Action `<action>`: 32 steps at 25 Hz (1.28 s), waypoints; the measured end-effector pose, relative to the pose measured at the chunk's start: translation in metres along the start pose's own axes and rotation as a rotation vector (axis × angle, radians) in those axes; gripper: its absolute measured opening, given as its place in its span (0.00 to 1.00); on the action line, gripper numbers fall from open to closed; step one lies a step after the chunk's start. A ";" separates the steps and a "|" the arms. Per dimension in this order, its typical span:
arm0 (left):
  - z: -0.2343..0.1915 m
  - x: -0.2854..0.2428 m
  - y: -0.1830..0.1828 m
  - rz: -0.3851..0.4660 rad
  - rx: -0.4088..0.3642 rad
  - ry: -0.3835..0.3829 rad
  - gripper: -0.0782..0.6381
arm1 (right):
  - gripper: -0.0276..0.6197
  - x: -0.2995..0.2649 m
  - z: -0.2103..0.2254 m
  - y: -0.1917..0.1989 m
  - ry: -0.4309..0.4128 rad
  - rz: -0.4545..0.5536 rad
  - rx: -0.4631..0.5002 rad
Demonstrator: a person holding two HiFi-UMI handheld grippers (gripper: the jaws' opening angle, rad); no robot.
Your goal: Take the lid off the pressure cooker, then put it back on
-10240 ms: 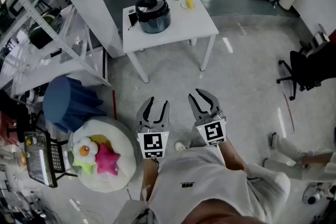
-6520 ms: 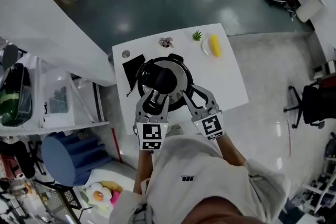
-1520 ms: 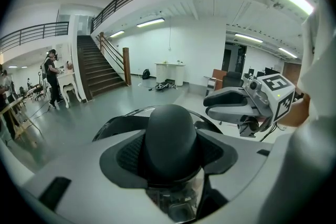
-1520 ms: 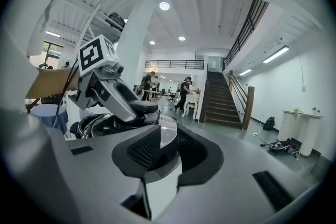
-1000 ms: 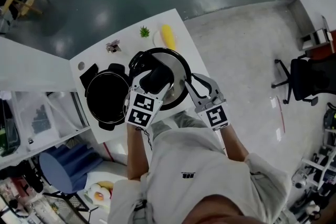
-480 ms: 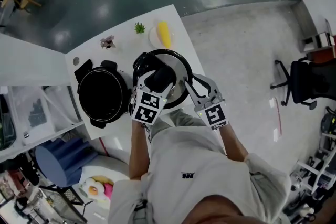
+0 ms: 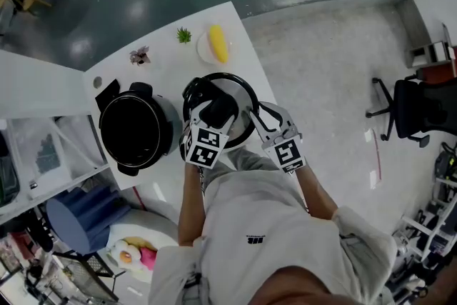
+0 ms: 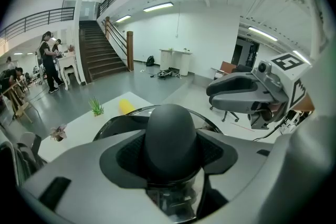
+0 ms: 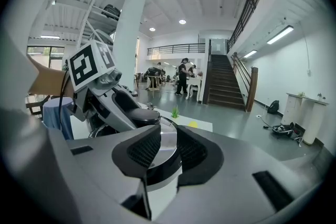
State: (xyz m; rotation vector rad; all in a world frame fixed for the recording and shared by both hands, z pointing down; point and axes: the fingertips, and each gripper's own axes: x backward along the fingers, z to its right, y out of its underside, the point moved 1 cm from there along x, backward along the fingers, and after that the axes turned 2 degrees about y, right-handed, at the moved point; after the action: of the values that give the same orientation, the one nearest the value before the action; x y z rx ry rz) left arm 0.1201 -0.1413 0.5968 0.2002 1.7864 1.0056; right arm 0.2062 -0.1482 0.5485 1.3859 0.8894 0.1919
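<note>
**Task item.** Lid (image 7: 233,91) is off the pressure cooker (image 7: 172,132). It sits over the near-right part of the counter (image 7: 161,39), just beside the cooker on the cooker's right. Lid looks roughly level in the head view. Cannot tell whether its underside touches the counter or is clear of it.

**Cooker.** Upright on the counter, open at the top, interior dark, contents not discernible.

**Left tool** (image 7: 218,115). Clenched on the lid's black knob (image 7: 221,109). In the left gripper view the knob (image 8: 170,131) fills the gap, w/ both ribbed pads hard against its sides.

**Right tool** (image 7: 253,116). Grasping the lid's rim on the side nearest the person. In the right gripper view the right tool (image 9: 167,159) has the shiny lid edge (image 9: 167,145) running between the two pads, w/ the pads close on either face of it. The left tool's marker cube shows beyond, above the lid.

**Other items, far side of counter, well apart from the lid.**
- Yellow oblong item (image 7: 216,44) on a pale dish.
- Small green plant (image 7: 184,34).
- Dried flower sprig (image 7: 139,55).

**Surroundings.** Black office chair (image 7: 405,105) on the floor to the right. People stand near a staircase in the background of both gripper views.
</note>
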 end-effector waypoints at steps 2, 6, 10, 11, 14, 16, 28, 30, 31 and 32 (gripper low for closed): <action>0.001 -0.008 0.007 0.001 -0.001 -0.002 0.51 | 0.19 -0.004 0.000 0.009 -0.001 -0.014 0.000; 0.001 -0.024 0.021 0.000 0.003 -0.006 0.51 | 0.19 -0.014 0.001 0.027 0.001 -0.038 0.005; -0.001 -0.037 0.035 -0.005 0.019 -0.009 0.51 | 0.19 -0.023 0.000 0.044 0.002 -0.065 0.010; -0.001 -0.040 0.038 -0.006 0.020 -0.011 0.51 | 0.19 -0.025 0.001 0.048 0.003 -0.071 0.011; -0.002 -0.050 0.046 -0.007 0.020 -0.014 0.51 | 0.19 -0.030 0.001 0.060 0.001 -0.093 0.015; -0.003 -0.057 0.052 -0.010 0.021 -0.012 0.51 | 0.19 -0.033 0.001 0.068 0.001 -0.106 0.015; -0.007 -0.080 0.075 -0.031 0.017 -0.008 0.51 | 0.19 -0.040 -0.004 0.093 0.002 -0.159 0.013; -0.008 -0.082 0.078 -0.036 0.015 -0.004 0.51 | 0.19 -0.041 -0.006 0.096 0.001 -0.155 0.016; -0.008 -0.083 0.079 -0.038 0.014 -0.003 0.51 | 0.19 -0.042 -0.007 0.098 -0.002 -0.149 0.017; -0.008 -0.084 0.080 -0.041 0.011 -0.001 0.51 | 0.19 -0.042 -0.008 0.099 -0.003 -0.145 0.017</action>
State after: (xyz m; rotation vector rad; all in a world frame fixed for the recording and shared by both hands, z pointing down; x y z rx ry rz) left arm 0.1270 -0.1415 0.7126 0.1705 1.7880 0.9669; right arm 0.2091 -0.1450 0.6562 1.3304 0.9871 0.0716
